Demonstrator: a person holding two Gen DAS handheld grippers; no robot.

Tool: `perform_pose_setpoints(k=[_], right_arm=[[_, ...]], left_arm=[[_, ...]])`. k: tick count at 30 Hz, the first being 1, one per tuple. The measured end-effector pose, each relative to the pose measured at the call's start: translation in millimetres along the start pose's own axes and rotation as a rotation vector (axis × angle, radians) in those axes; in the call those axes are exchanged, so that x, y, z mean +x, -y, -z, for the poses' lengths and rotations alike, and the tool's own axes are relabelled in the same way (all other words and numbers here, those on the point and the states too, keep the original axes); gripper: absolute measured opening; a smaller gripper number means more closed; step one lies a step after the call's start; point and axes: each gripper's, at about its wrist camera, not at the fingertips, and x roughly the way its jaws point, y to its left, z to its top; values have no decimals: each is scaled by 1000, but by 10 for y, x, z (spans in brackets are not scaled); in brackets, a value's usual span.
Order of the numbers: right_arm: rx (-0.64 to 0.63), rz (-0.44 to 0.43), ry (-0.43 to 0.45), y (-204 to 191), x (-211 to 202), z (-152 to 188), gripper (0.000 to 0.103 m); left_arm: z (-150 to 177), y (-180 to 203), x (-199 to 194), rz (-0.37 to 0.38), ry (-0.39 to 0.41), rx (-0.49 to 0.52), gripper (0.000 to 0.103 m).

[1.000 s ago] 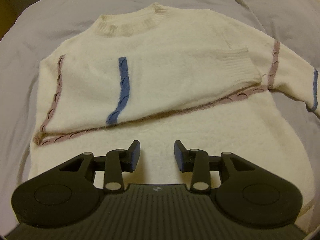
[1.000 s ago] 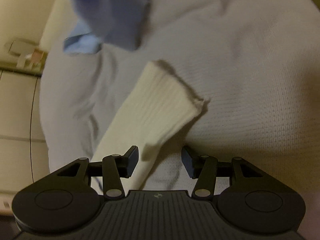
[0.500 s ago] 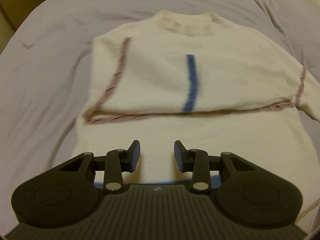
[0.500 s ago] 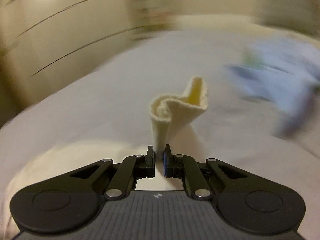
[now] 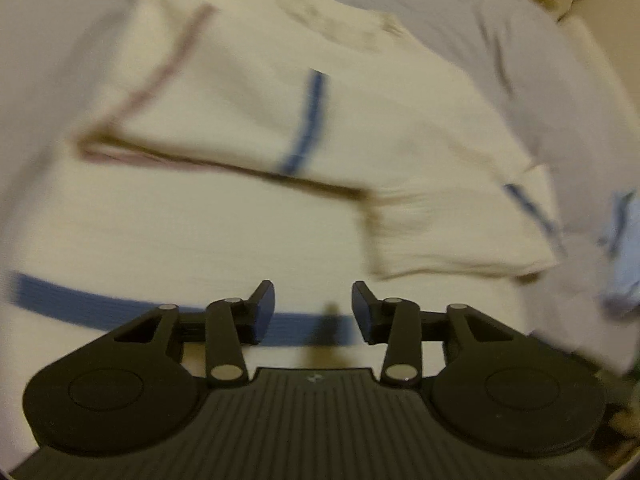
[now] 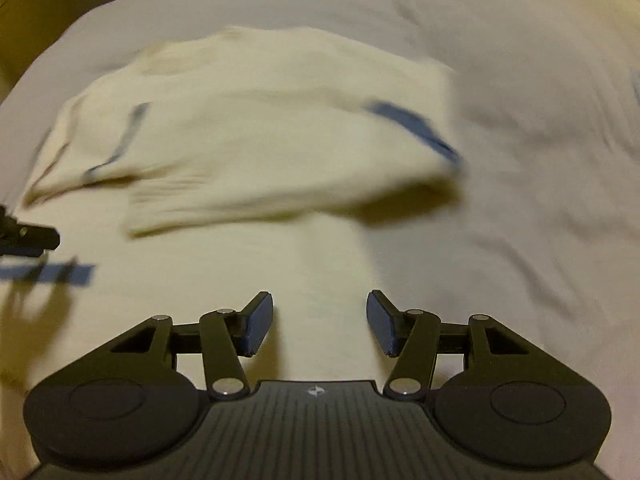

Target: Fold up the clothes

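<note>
Both sleeves now lay folded across the chest of the cream sweater [image 5: 240, 216], which rested flat on the grey bedsheet [image 5: 500, 40]; a second before, only one sleeve crossed the body and the other trailed off onto the sheet; at the left, the left gripper [image 5: 313, 308] hovered over the sweater's lower body near the blue stripe [image 5: 80, 300], its fingers spread and opening further with nothing between them; a second before it had looked squarely at the chest from a straighter angle; toward the right, the newly laid sleeve [image 6: 248, 184] sat with its ribbed cuff [image 5: 452, 240] pointing at the hem; half a second before, the right gripper [image 6: 320, 322] had pinched that cuff upright, and now its fingers were apart and opening, empty, above bare knit; the sleeve stage therefore looked finished, and the likely next step was folding the body up from the hem; a pale blue garment [image 5: 620, 252] waited at the far right edge.
</note>
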Motion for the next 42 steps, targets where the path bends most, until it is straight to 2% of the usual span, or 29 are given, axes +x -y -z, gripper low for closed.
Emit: perform_pose_setpoints(k=[2, 5, 6, 8, 11, 12, 14, 15, 18, 19, 20, 22, 24, 27, 29, 32, 36, 37, 38, 39, 42], right_arm=[[132, 2, -24, 325, 22, -16, 55], [339, -49, -31, 766, 40, -24, 57], [385, -58, -29, 858, 31, -11, 58], [446, -56, -29, 1014, 39, -1, 58], [500, -53, -21, 1152, 54, 2, 58], [505, -51, -18, 1164, 48, 3, 58], [498, -41, -17, 1187, 49, -25, 58], [490, -35, -15, 1188, 45, -46, 58], [460, -20, 0, 1136, 13, -143, 58], [451, -19, 7, 1119, 13, -179, 58], [438, -19, 15, 1086, 21, -216, 58], [402, -20, 30, 967, 67, -300, 58], [364, -17, 40, 854, 109, -371, 58], [299, -10, 44, 694, 160, -457, 58], [253, 1, 47, 587, 179, -518, 58], [194, 14, 53, 448, 186, -605, 58], [121, 33, 48, 301, 186, -661, 58], [106, 42, 42, 264, 192, -666, 58], [103, 44, 34, 235, 197, -664, 58], [106, 41, 25, 212, 219, -661, 58], [106, 44, -6, 150, 302, -651, 58]], left_arm=[[-32, 69, 160, 43, -11, -49, 43], [-88, 138, 375, 51, -14, -103, 52], [-108, 169, 432, 63, -17, -112, 56], [-149, 231, 545, 89, -22, -131, 56], [-219, 367, 680, 124, -33, -133, 4], [-256, 471, 591, 132, -4, -83, 3], [-334, 684, 296, 146, 104, 36, 3], [-388, 760, 88, 144, 177, 97, 3], [-591, 676, -590, 75, 409, 215, 3], [-648, 601, -768, 26, 476, 248, 3], [-697, 470, -857, -38, 504, 267, 3], [-796, 161, -956, -165, 517, 292, 3], [-837, -200, -831, -238, 437, 271, 4], [-739, -523, -450, -287, 301, 246, 4], [-645, -613, -283, -309, 279, 240, 4], [-603, -577, -298, -317, 349, 250, 4], [-615, -371, -529, -339, 500, 385, 4], [-620, -330, -566, -338, 526, 409, 4], [-628, -351, -525, -343, 516, 416, 5], [-639, -412, -435, -352, 481, 412, 7], [-720, -736, -4, -417, 271, 347, 14]])
